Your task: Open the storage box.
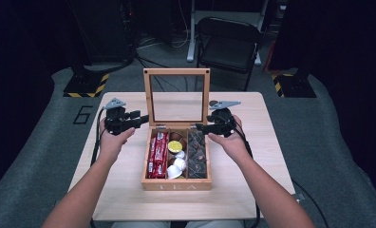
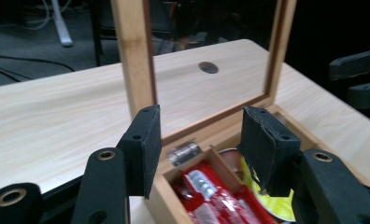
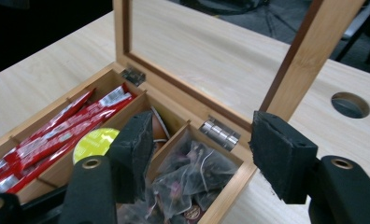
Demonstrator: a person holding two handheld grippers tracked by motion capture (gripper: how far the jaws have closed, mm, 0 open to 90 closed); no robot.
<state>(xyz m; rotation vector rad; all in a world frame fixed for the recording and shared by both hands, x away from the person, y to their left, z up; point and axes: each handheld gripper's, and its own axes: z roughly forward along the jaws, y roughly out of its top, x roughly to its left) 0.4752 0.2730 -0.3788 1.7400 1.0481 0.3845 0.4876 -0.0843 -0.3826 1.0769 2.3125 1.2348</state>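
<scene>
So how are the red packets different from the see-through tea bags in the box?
The red packets are long, flat and shiny red, lined up side by side in the left compartment of the wooden box. The tea bags are puffy, see-through pouches with dark tea inside, heaped loosely in the right compartment. Both sit inside the same open box, each in its own section.
</scene>
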